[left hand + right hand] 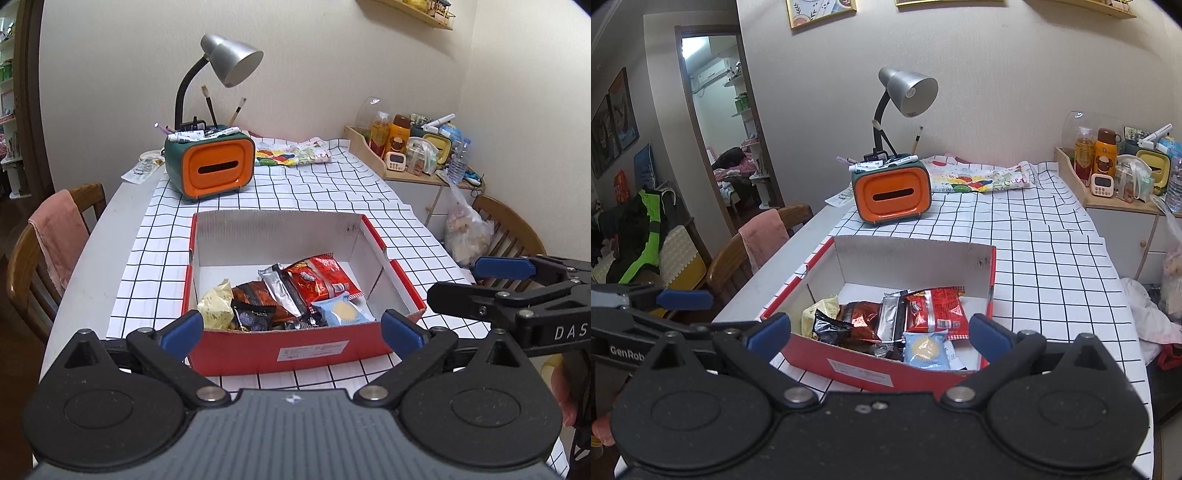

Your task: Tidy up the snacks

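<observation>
A red cardboard box [295, 352] with white inside stands on the checked tablecloth; it also shows in the right wrist view [864, 369]. Several snack packets lie in its near half: a red packet [321, 278] [938, 312], a silver bar [282, 290] [888, 317], a light blue packet [341, 312] [925, 349], a yellow packet [216, 304] [820, 310], dark packets [255, 314] [831, 328]. My left gripper [293, 330] is open and empty, hovering before the box's near wall. My right gripper [879, 334] is open and empty, at the box's near right; it also appears in the left wrist view [469, 284].
An orange and green tissue box with pens [212, 164] [892, 194] and a grey desk lamp [231, 61] [908, 92] stand behind the box. A patterned cloth [295, 155] lies at the back. Wooden chairs [40, 251] [506, 229] flank the table. A cluttered side cabinet [413, 147] stands right.
</observation>
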Available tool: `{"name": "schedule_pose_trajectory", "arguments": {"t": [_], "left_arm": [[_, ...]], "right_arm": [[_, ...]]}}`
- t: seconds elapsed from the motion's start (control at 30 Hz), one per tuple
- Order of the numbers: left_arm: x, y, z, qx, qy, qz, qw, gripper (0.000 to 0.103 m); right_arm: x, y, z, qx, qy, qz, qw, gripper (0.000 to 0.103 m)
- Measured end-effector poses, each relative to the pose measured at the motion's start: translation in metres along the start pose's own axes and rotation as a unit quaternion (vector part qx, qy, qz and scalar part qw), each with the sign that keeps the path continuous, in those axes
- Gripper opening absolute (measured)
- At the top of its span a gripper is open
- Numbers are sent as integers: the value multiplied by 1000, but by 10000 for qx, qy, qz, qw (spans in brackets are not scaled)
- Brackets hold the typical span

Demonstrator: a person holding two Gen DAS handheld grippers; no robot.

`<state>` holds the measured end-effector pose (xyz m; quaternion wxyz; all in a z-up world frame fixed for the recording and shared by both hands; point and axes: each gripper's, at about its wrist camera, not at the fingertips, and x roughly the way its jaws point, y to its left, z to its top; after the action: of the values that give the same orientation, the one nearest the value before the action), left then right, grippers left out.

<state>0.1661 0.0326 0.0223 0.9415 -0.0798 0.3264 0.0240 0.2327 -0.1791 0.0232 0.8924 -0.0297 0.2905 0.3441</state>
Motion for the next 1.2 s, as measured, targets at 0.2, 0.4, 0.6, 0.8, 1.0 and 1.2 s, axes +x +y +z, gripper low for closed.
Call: {"name": "schedule_pose_trajectory", "arguments": {"t": [0.2,0.4,0.6,0.8,1.0,1.2], "left_arm": [[-3,-2,-4,74,-57,114,9999,103],[-4,-2,-4,71,-101,140,9998,103],[-6,-3,-4,97,-142,213,9996,103],[-8,0,-4,-23,-175,173,9997,103],[-7,3,-3,-119,-127,137,9998,103],[-8,2,-5,-75,-125,191,9997,103]], "right_arm": [[-2,-1,-4,42,15,-25,10000,103],[-2,-3,-6,105,7,-61,9999,103],[-4,-2,-7,104,-42,-125,9999,103],[-6,-1,-8,116,-57,-107,9999,103],[-6,-1,-9,143,-67,-93,9998,103],[-7,0,-9,137,-81,-136,9998,103]]}}
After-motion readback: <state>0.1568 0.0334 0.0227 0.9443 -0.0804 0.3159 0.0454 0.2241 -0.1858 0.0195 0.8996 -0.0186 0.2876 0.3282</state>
